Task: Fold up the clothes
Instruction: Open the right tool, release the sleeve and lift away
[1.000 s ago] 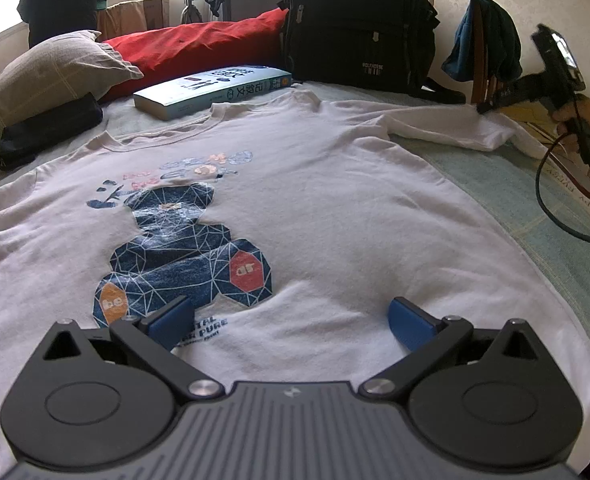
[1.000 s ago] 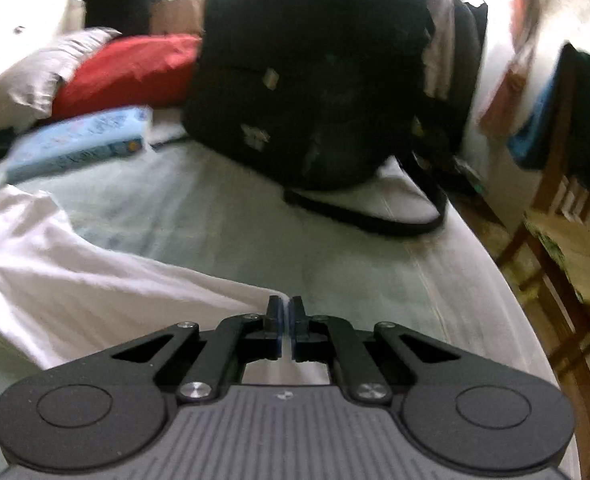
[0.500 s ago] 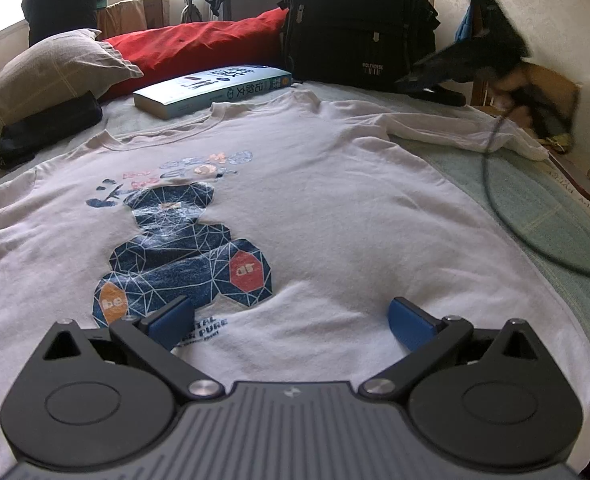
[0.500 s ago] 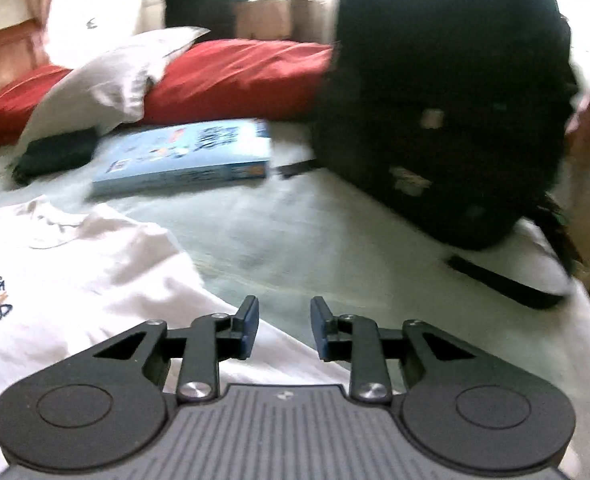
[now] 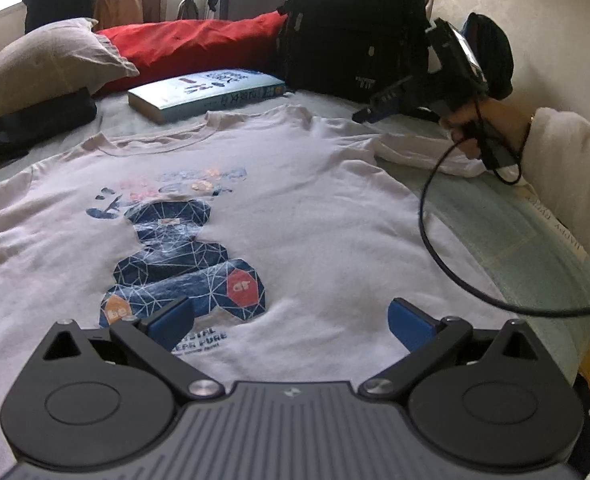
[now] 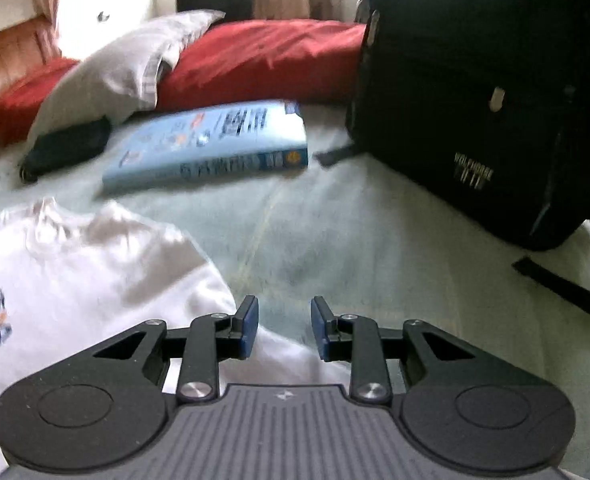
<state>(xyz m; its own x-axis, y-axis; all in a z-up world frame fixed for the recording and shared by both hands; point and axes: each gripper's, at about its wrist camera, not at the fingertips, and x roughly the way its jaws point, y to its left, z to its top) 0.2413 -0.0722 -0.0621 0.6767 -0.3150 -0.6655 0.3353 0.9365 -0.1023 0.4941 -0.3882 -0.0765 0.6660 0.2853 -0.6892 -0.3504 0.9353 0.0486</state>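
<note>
One t-shirt is lying flat on the bed; left hand-held gripper is hovering wide open, right hand-held gripper is gaping, gripping nothing, near one book.

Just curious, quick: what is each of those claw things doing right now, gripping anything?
Left gripper: open, holding nothing, above the T-shirt.
Right gripper: open, holding nothing, near the shirt's sleeve.
</note>
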